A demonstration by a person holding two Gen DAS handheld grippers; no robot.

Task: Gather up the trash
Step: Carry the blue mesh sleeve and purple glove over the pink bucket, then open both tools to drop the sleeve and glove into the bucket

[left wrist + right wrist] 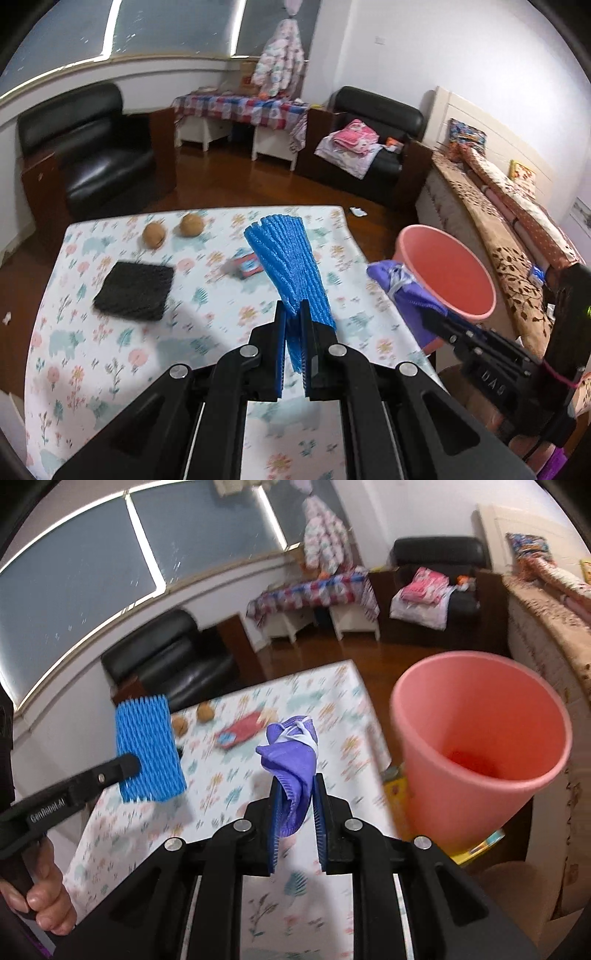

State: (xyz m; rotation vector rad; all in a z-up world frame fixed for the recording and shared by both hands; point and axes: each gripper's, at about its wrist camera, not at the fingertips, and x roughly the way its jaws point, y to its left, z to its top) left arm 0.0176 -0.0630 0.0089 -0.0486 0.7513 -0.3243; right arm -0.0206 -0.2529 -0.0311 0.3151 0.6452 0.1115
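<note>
Both claws loaded, bin just to the right

The left claw (293,314) is clamped on a blue foam net (286,258), pinching it at its lower end so the flat sleeve fans upward, clear of the bench (110,354). The right claw (297,794) is closed around a crumpled purple wad (291,749) with white strands across it, the bulk of it sticking up above the fingertips. Each is lifted off the cloth, presumably so it can be carried without dragging.

The pink bin (480,738) stands off the bench's right edge, close to the right claw, its mouth tilted toward the camera; inside I can make out only its reddish bottom. That likely explains the hold: the wad is nearest the opening and looks set to go in first, with the net following from further left.

On the bench lie a black mesh pad (135,290), two brown round things (173,230) at the far side and a small red packet (249,264), possibly more to collect. The blur suggests motion
</note>
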